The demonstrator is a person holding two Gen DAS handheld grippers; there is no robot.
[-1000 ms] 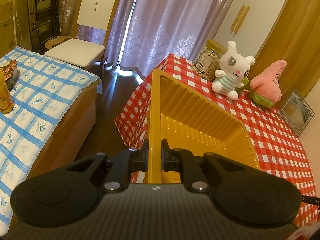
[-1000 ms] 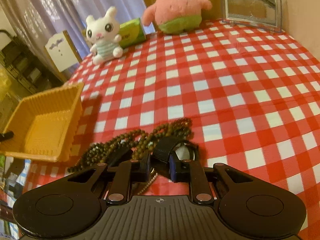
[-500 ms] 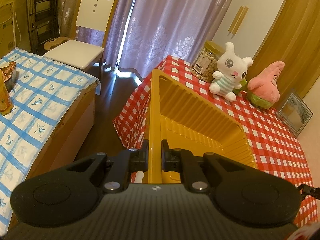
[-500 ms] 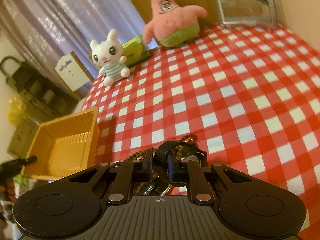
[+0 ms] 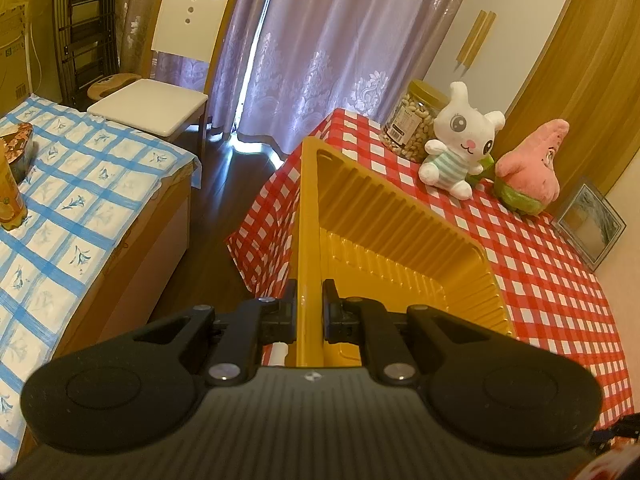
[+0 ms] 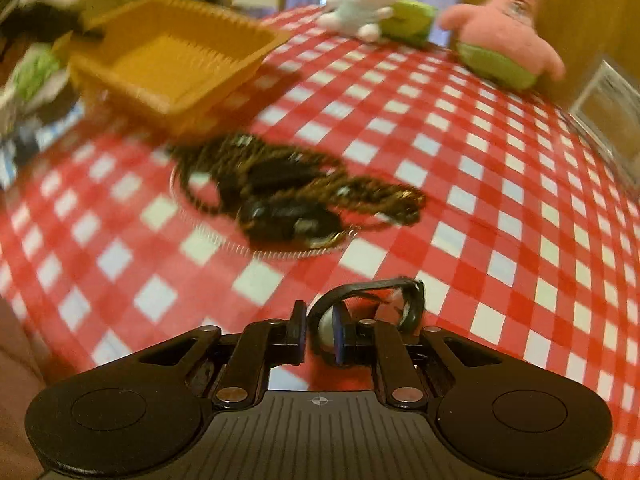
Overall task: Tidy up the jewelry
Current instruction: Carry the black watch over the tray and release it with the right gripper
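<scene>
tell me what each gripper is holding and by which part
Left gripper clamps the yellow tray by its rim; right gripper pinches a black-strapped watch near its case.

Little can be read. The jar of nuts (image 5: 412, 126) at the far edge of the checked table bears a dark label with pale print too small to make out. The cardboard box (image 5: 14, 56) at far left carries dark printing, also illegible.
</scene>
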